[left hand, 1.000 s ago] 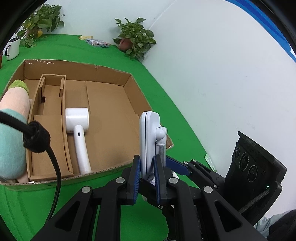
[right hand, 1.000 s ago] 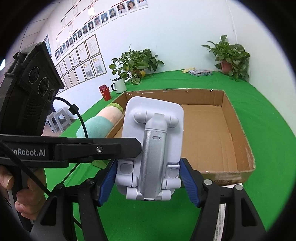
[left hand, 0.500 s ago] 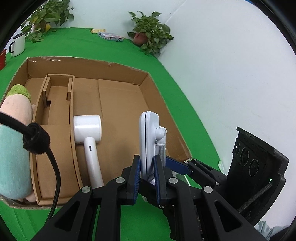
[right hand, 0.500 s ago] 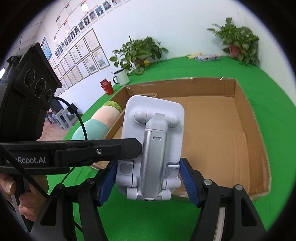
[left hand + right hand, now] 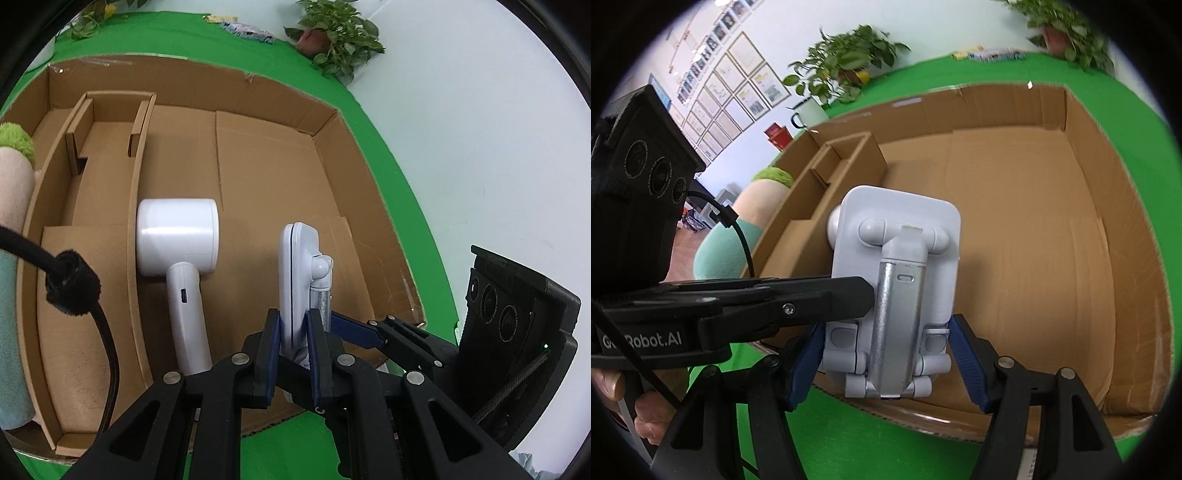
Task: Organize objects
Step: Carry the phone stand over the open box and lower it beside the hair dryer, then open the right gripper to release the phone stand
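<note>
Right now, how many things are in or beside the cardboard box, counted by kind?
White handheld device lying in the box: 1
Folding phone stand held above it: 1
Plush toy beside it: 1
Total: 3

An office-like demo room: framed certificates (image 5: 738, 92) line the wall above green-covered table (image 5: 849, 443).

the white folding phone stand (image 5: 297, 280) (image 5: 894, 295) stands upright above the near edge of the cardboard box (image 5: 332, 122) (image 5: 1082, 122), its flat plate edge-on in the left view, silver hinged arm facing the right camera. a white lint shaver (image 5: 177, 254) lies flat in the box beside the cardboard divider (image 5: 135, 221), handle toward the near wall.
</note>
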The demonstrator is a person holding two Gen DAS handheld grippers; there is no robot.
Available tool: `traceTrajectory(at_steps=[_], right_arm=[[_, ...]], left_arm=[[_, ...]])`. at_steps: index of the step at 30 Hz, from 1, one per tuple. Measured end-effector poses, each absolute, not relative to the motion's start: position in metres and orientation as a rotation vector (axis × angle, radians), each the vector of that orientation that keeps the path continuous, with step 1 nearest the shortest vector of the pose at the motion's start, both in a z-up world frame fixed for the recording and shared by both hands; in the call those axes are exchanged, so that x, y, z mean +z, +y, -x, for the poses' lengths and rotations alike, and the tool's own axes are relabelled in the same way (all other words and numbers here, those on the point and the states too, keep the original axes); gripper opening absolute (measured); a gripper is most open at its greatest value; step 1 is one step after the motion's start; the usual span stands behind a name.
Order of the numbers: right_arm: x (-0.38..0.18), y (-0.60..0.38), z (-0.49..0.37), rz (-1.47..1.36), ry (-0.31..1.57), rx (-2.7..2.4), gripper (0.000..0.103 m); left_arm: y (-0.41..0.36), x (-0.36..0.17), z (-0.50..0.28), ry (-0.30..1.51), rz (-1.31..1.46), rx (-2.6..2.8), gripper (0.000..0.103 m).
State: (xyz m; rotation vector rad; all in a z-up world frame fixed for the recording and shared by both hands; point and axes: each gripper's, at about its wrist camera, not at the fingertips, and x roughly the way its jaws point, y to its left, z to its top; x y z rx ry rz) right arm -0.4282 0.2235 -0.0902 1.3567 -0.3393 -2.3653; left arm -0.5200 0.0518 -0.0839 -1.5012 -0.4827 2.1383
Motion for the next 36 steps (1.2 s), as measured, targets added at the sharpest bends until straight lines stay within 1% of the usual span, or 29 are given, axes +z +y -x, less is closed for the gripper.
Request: traceTrajectory(at_steps=[4,12,14,16,17,19,22,27,28,29,32,34,36], right_arm=[[-0.101,0.223,0.435,-1.411,-0.361,-2.327,0.065],[-0.115,0.220,0.447,-1.499,-0.322,-2.260,0.066],[-0.116,0.221,0.448,-1.503,-0.316,-2.253,0.066],[-0.116,0.223,0.449,-1.502,-0.332,-2.239,0.066],[-0.115,0.225,0.449,-1.495,-0.349,-2.235,0.066],[-0.114,0.229,0.450,-1.487,-0.380,-2.225,0.070],[-0.113,0.235,0.453,-1.483,-0.425,-2.201,0.070],[-0.113,0.238,0.455,-1.493,-0.399,-2.271,0.070],[-0.114,0.236,0.457,-1.499,-0.382,-2.280,0.067],[-0.115,0.232,0.459,-1.504,-0.360,-2.289,0.061],[-0.120,0.218,0.463,-1.519,-0.264,-2.332,0.051],[-0.121,0.214,0.461,-1.507,-0.211,-2.380,0.050],[-0.122,0.214,0.460,-1.495,-0.196,-2.393,0.049]], left_arm=[[0.052,-0.094,0.526,-0.491,1.543,2.131,0.011],[0.057,-0.107,0.530,-0.467,1.634,2.120,0.011],[0.057,-0.104,0.530,-0.456,1.646,2.128,0.012],[0.060,-0.099,0.528,-0.424,1.659,2.150,0.016],[0.061,-0.096,0.527,-0.403,1.659,2.161,0.016],[0.060,-0.087,0.523,-0.375,1.643,2.172,0.018],[0.054,-0.075,0.517,-0.359,1.610,2.202,0.024],[0.032,-0.066,0.501,-0.390,1.576,2.239,0.024],[0.027,-0.067,0.500,-0.396,1.574,2.243,0.024],[0.025,-0.068,0.498,-0.401,1.576,2.247,0.024],[0.017,-0.070,0.497,-0.417,1.579,2.245,0.024],[0.014,-0.072,0.494,-0.415,1.577,2.249,0.024],[0.012,-0.074,0.492,-0.417,1.576,2.246,0.024]])
